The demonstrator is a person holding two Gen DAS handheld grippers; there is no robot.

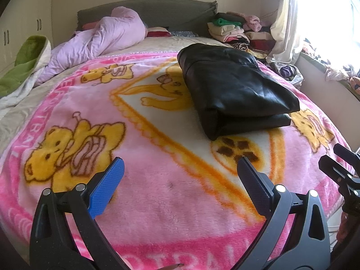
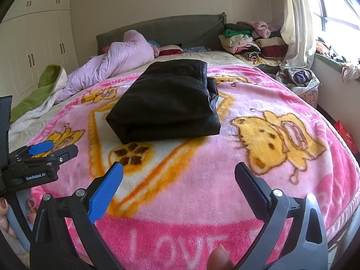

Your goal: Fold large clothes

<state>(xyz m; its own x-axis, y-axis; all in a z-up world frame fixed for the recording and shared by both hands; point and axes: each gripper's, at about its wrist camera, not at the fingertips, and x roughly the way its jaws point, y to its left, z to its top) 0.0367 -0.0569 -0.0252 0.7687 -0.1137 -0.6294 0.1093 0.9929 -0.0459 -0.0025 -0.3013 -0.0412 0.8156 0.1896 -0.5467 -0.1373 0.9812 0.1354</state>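
- A black garment, shiny like leather, lies folded into a thick rectangular bundle on the pink blanket, about the middle of the bed, partly over the white diamond panel with the yellow cartoon figure.
- The left gripper hangs above the near part of the blanket with its jaws wide apart and nothing between them; one finger pad is blue, the other dark.
- The right gripper is in the same pose on the other side, jaws spread and empty, well short of the garment.
- From the right wrist view the left gripper shows at the left edge, held by a hand with dark nail polish; its fingers are seen side-on there, so its opening is hard to read from that angle.
- A fingertip pokes in at the bottom edge of the right wrist view.
- Toward the headboard a lilac quilt lies bunched up, with a green-and-white cover crumpled beside it.
- A stack of folded clothes sits at the far corner near the pale curtain and bright window.
- White wardrobe doors line the left wall.
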